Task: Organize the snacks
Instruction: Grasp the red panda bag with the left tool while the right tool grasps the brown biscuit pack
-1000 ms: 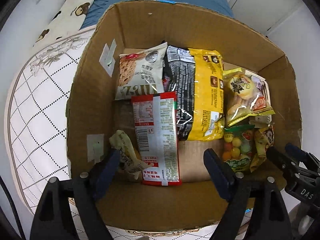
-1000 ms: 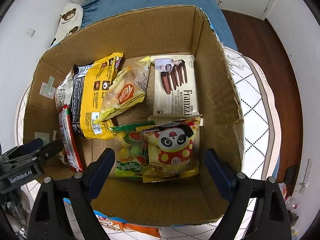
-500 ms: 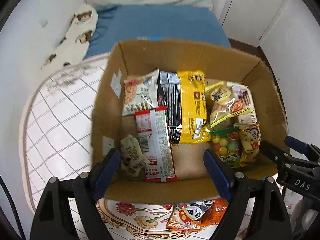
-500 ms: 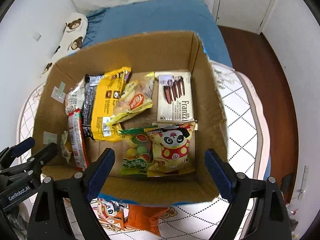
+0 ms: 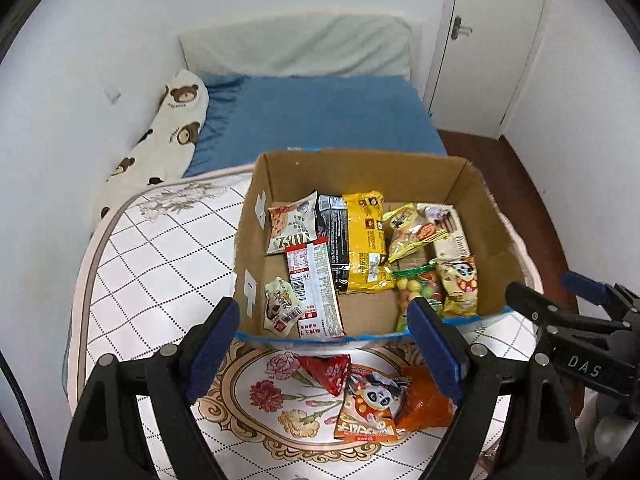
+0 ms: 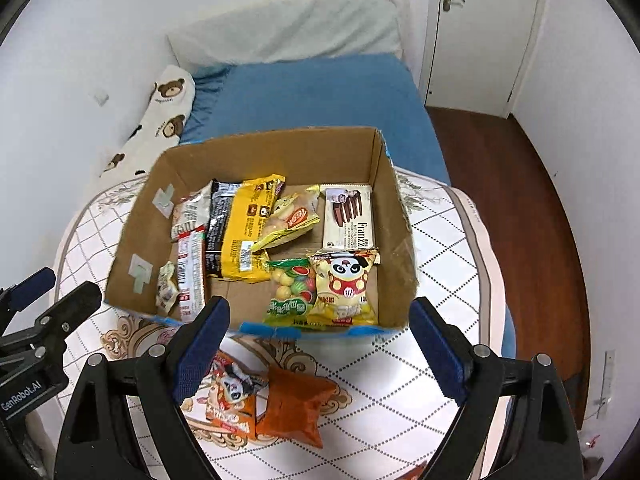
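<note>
Both your left gripper [image 5: 324, 344] and right gripper [image 6: 320, 344] have jaws spread, empty; the cardboard box [image 6: 256, 152] lies just beyond, three snack packets [image 6: 292, 404] beneath them.

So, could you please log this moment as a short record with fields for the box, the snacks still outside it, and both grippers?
container: cardboard box, open top, on a patterned mat
inside box: about eight snack packets lying flat, including a Franzzi cookie pack and a yellow panda bag
outside box: orange panda packet, plain orange bag and red packet on the mat in front of the box
left gripper: open, empty
right gripper: open, empty
</note>
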Action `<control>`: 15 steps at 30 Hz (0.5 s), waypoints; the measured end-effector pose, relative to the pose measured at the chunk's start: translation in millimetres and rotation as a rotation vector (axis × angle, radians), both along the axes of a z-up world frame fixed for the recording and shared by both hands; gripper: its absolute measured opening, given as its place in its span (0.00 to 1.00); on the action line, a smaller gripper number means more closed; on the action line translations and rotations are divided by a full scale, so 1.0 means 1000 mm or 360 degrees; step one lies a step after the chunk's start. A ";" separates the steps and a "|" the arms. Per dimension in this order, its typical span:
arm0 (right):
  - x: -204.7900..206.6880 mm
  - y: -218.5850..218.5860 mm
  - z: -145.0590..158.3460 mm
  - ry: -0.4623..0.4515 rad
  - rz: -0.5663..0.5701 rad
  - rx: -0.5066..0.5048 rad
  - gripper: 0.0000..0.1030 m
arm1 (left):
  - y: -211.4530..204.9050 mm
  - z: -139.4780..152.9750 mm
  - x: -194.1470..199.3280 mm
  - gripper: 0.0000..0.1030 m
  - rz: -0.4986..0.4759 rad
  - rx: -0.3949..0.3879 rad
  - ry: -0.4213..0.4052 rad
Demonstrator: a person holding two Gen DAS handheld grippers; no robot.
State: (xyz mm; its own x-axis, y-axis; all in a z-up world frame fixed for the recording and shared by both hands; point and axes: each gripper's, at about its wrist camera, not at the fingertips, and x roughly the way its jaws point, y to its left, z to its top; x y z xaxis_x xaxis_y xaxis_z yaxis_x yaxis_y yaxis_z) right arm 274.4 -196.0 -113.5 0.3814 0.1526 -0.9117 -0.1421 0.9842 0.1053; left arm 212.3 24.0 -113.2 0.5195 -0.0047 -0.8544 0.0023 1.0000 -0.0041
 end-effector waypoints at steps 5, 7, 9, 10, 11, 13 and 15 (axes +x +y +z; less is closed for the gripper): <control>-0.031 -0.006 0.030 -0.0130 -0.0019 0.0007 0.90 | -0.003 0.022 -0.028 0.83 -0.0009 -0.0002 -0.0104; -0.042 -0.009 0.041 -0.0168 -0.0029 0.0027 0.90 | -0.005 0.028 -0.038 0.83 -0.0016 -0.0019 -0.0128; -0.054 -0.010 0.052 -0.0198 -0.0033 0.0044 0.90 | -0.007 0.034 -0.047 0.83 -0.0022 -0.0025 -0.0151; -0.059 -0.011 0.056 -0.0211 -0.0035 0.0051 0.90 | -0.007 0.037 -0.052 0.83 -0.0022 -0.0033 -0.0163; -0.065 -0.012 0.060 -0.0215 -0.0035 0.0063 0.90 | -0.008 0.038 -0.056 0.83 -0.0022 -0.0037 -0.0169; -0.073 -0.014 0.064 -0.0207 -0.0041 0.0093 0.90 | -0.010 0.039 -0.065 0.83 -0.0025 -0.0048 -0.0172; -0.084 -0.020 0.060 -0.0164 -0.0064 0.0117 0.90 | -0.010 0.036 -0.070 0.83 -0.0020 -0.0060 -0.0162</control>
